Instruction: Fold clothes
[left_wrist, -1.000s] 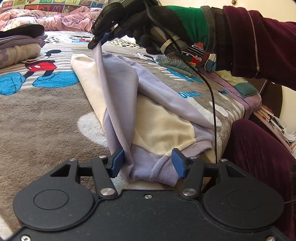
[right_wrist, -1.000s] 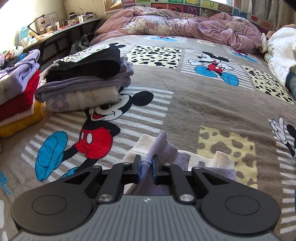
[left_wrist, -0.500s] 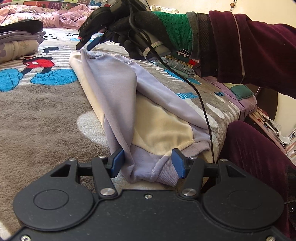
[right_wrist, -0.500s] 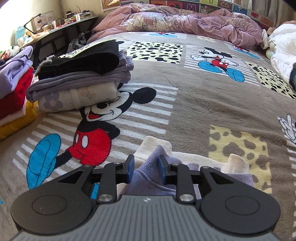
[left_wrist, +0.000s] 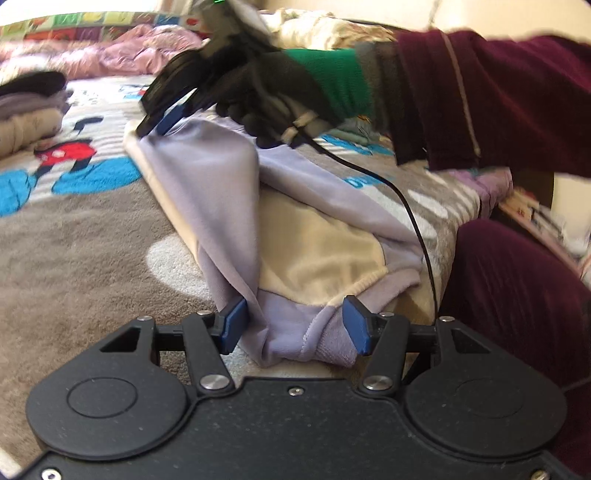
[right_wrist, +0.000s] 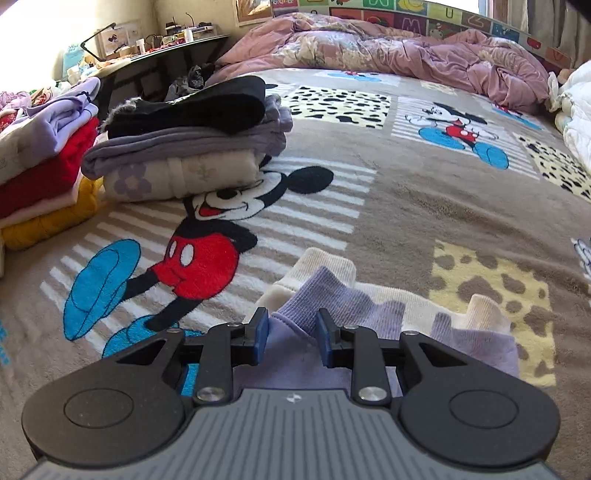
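Softly draped, the lilac sweatshirt (left_wrist: 236, 192) looks light and floppy; grip its ribbed edges. Both the left gripper (left_wrist: 293, 325) and right gripper (right_wrist: 290, 338) stand unclenched, fabric loose between them.

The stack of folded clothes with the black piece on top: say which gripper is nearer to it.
Right. The right gripper is at the sweatshirt's far end, toward the stack; the left gripper is at its near hem.

bed (right_wrist: 406, 199): grey-brown cartoon-mouse blanket | near edge: lilac-and-cream garment (left_wrist: 229, 199) lying partly folded | left: folded clothes stack (right_wrist: 184, 147), black piece on top | far end: crumpled pink quilt (right_wrist: 388, 51)
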